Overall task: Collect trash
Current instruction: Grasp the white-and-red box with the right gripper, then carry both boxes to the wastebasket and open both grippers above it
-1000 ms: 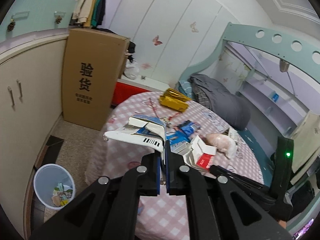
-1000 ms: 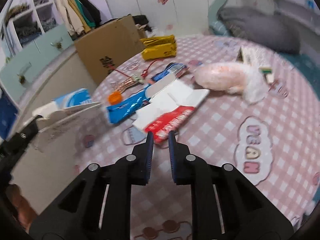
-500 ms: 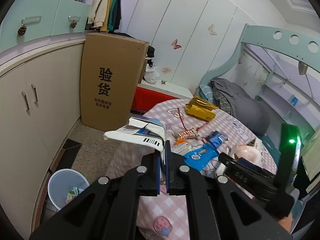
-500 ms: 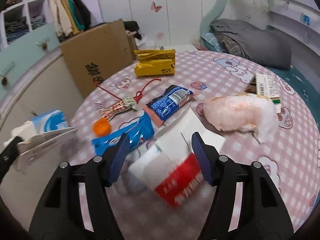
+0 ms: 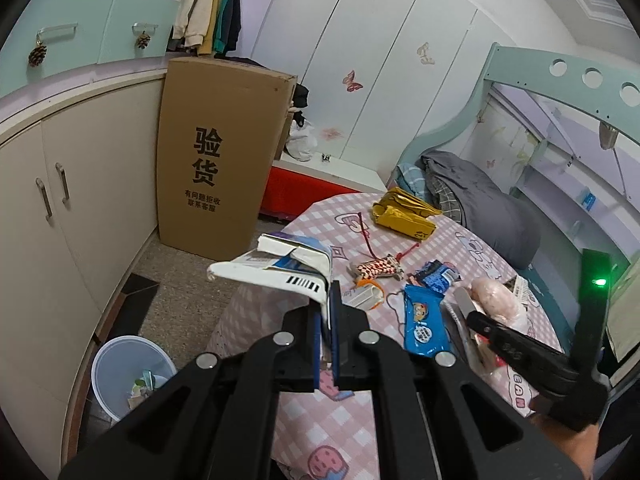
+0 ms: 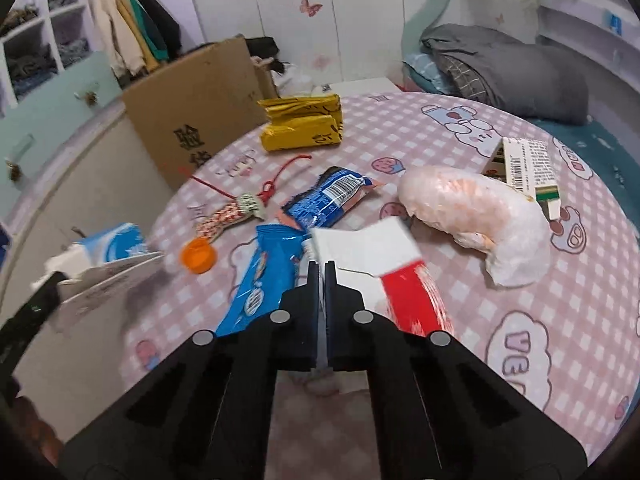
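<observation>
Cardboard, white with a red end, is the piece the right tool (image 6: 322,270) has clamped: a flattened red-and-white carton (image 6: 384,276) whose edge runs between the closed jaws, blurred, just above the pink checked table (image 6: 460,140). The left tool (image 5: 331,292) is likewise pressed together on a crushed blue-and-white carton (image 5: 280,266), held out past the table's edge over the floor.

On the table, beside the red-and-white carton, lie a blue snack wrapper (image 6: 260,280), a darker blue wrapper with a barcode (image 6: 332,196), an orange cap (image 6: 198,256), a red-and-white woven charm with a red cord (image 6: 228,216), a yellow foil package (image 6: 304,126), a pale pink plastic bag (image 6: 472,216) and a small printed box (image 6: 528,166) touching that bag.

Only the left wrist view shows the floor: a pale blue wastebasket (image 5: 128,376) stands against the cream cabinet (image 5: 80,200), below and to the left of the held carton, with a few scraps of wrapper in its bottom. The same view shows the right tool from the side, with a green light on its body. The right wrist view alone shows the red end of its carton and the box's barcode. A tall brown shipping box (image 5: 216,160) stands by the cabinet, and a grey blanket (image 6: 508,72) lies on the bed behind the table.
</observation>
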Demonstrator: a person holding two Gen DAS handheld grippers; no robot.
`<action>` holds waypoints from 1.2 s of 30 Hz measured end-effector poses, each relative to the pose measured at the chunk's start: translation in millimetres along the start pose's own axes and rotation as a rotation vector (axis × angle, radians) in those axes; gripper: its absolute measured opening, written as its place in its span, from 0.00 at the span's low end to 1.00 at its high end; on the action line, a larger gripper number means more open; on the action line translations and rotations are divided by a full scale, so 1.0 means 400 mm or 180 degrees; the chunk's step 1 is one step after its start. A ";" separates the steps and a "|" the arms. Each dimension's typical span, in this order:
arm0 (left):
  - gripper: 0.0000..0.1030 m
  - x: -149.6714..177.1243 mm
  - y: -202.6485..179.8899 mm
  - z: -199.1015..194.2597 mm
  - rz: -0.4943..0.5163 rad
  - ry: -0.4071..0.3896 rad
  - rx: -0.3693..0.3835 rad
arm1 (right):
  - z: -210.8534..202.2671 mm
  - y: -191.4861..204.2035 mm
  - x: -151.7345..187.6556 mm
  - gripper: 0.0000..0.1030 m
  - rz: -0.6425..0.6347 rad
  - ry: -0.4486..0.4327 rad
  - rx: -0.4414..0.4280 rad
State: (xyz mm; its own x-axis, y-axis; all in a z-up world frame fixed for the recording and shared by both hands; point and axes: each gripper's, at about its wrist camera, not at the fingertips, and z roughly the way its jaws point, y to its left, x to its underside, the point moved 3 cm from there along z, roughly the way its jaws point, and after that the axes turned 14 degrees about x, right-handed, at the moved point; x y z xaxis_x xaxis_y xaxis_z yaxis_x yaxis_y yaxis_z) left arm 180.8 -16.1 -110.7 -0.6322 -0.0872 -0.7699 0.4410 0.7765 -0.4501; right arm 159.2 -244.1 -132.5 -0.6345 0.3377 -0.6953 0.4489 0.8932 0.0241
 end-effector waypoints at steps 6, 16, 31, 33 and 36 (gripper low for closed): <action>0.03 0.006 -0.016 -0.030 -0.0047 -0.0028 0.0116 | -0.071 0.004 0.005 0.02 0.0034 -0.0060 -0.0283; 0.03 0.007 -0.017 -0.072 -0.0065 -0.0099 0.0125 | -0.096 0.049 0.002 0.04 -0.0160 -0.0198 0.0020; 0.03 0.025 0.043 -0.016 -0.0177 0.0059 0.0096 | 0.052 0.079 0.039 0.25 -0.0645 0.0143 0.0539; 0.03 0.029 0.040 -0.011 -0.0162 0.0089 0.0120 | 0.034 0.070 0.033 0.19 -0.0602 0.0067 0.0507; 0.03 0.029 0.037 -0.012 -0.0157 0.0086 0.0162 | -0.014 0.050 0.017 0.11 -0.0470 -0.0060 0.0403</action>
State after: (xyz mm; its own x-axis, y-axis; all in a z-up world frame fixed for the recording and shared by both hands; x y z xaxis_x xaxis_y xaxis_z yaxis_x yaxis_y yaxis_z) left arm 176.9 -2.4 -124.1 -0.6705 -0.1072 -0.7341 0.4403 0.7389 -0.5100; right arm 160.4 -222.3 -132.8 -0.6880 0.1991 -0.6978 0.4282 0.8877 -0.1690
